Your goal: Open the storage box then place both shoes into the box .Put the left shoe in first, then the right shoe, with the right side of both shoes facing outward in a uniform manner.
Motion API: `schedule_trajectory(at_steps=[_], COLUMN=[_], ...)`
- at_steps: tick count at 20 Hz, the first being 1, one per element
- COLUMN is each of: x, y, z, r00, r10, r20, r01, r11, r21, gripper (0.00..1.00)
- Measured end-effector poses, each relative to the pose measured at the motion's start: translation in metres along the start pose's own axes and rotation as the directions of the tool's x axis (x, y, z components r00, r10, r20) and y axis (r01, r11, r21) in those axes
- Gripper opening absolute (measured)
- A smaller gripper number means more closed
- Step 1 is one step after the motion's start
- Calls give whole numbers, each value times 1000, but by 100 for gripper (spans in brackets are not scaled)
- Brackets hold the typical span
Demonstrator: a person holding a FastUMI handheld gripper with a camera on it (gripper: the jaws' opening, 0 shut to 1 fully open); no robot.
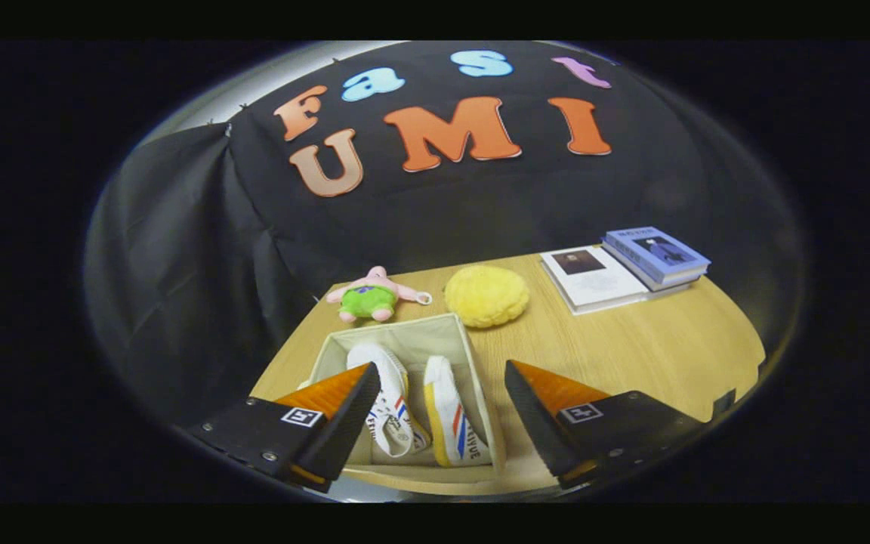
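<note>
Inside open storage box: two shoes; fingers spread, empty.

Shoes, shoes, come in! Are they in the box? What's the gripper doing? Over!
Gripper open, holding nothing. Both white canvas shoes inside open beige fabric storage box. Nothing blocking.

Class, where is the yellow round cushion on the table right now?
The yellow cushion lies on the table beyond the open gripper, just behind the storage box, between the pink plush toy and the books.
</note>
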State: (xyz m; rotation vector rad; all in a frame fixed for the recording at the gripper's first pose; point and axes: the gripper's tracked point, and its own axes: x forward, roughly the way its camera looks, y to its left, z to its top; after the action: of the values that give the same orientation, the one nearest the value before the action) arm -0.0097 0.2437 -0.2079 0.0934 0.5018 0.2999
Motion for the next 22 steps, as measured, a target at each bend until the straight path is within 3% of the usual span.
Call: schedule_trajectory(at_steps=[1,14,22], x=[-2,-43,-76], y=[-4,-60,-85], z=[8,117,163], r00=[1000,974,932], r10=[-3,-70,-114], r20=[16,214,345], r01=[3,91,179], r11=[1000,992,970], r21=[-18,-92,-162], gripper=[99,98,99])
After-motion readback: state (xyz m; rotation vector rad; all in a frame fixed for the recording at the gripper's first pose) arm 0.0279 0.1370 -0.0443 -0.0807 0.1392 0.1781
